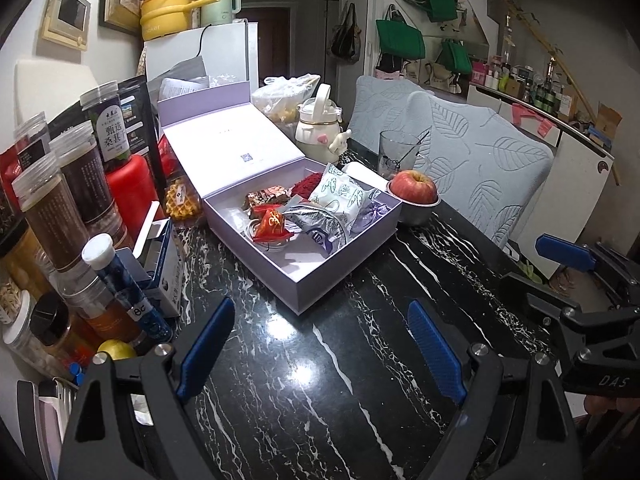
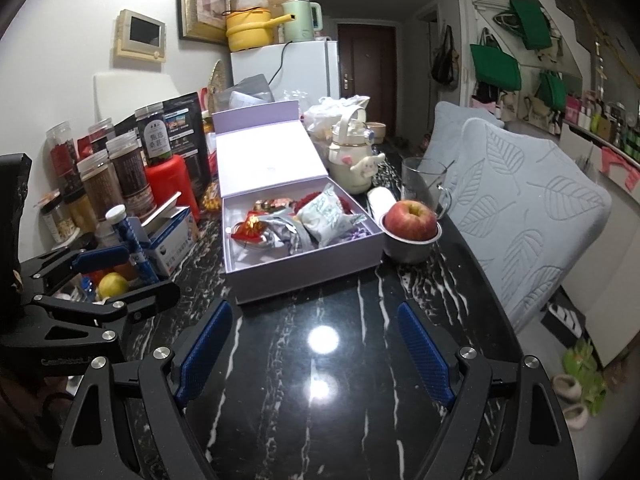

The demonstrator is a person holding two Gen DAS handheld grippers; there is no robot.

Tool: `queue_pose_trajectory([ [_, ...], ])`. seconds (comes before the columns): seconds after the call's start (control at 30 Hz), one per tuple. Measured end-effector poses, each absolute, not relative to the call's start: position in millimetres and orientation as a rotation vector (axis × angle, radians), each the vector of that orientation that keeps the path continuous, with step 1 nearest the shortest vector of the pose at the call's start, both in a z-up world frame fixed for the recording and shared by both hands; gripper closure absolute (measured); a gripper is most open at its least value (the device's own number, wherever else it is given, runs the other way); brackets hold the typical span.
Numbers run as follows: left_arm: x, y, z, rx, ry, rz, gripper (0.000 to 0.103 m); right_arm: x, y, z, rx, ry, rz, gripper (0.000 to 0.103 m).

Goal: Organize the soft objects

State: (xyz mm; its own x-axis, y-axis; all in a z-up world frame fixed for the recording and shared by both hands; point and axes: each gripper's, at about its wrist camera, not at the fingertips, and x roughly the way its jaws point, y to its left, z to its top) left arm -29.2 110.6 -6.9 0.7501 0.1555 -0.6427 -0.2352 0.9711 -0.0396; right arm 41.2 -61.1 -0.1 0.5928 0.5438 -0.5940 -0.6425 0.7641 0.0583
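A lilac gift box (image 1: 344, 276) (image 2: 304, 276) lies open on the black marble table, its lid tilted back. Inside it sit a white patterned sachet (image 1: 346, 196) (image 2: 322, 220), a crumpled silver pouch (image 1: 316, 228) (image 2: 286, 234), a small red pouch (image 1: 274, 226) (image 2: 250, 226) and a red fuzzy piece (image 1: 306, 184). My left gripper (image 1: 320, 344) hovers open over bare table in front of the box, nothing between its blue pads. My right gripper (image 2: 316, 344) is also open and empty, short of the box. Each gripper shows at the edge of the other's view.
Jars and bottles (image 1: 60, 208) (image 2: 112, 184), a red container (image 1: 130, 192) and a blue-white carton (image 1: 164, 268) crowd the left. An apple in a steel bowl (image 1: 414, 196) (image 2: 412, 228), a glass (image 1: 396, 152) and a cream kettle (image 1: 318, 128) stand right of the box. Chairs with leaf-patterned covers (image 1: 480, 160) line the right edge.
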Motion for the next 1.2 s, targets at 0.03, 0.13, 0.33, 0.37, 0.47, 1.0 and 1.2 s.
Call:
queue_pose_trajectory([
  [0.03, -29.5, 110.4, -6.6, -0.12, 0.69, 0.215, 0.014, 41.1, -60.7, 0.2, -0.168, 0.631, 0.694, 0.017],
  [0.13, -29.3, 110.3, -6.3, -0.122, 0.69, 0.211, 0.014, 41.6, -60.9, -0.6, -0.166, 0.635, 0.695, 0.017],
  [0.33, -29.6, 110.1, -5.4, -0.121, 0.69, 0.206, 0.014, 41.8, -60.7, -2.5, -0.171, 0.639, 0.694, 0.017],
  [0.37, -29.5, 110.3, -5.6, -0.121, 0.692, 0.205, 0.014, 41.8, -60.5, -3.1, -0.173, 0.641, 0.694, 0.017],
  [0.47, -29.1, 110.3, -6.2, -0.125, 0.695, 0.203, 0.014, 41.4, -60.6, -4.2, -0.174, 0.643, 0.697, 0.017],
  [1.0, -29.8, 108.7, -10.6, -0.125, 0.71, 0.194, 0.014, 40.9, -59.2, -6.3, -0.184, 0.649, 0.698, 0.017],
  [1.2, -28.8, 107.5, -11.1, -0.123, 0.717, 0.193, 0.014, 41.0, -60.4, -7.7, -0.185, 0.653, 0.694, 0.017],
])
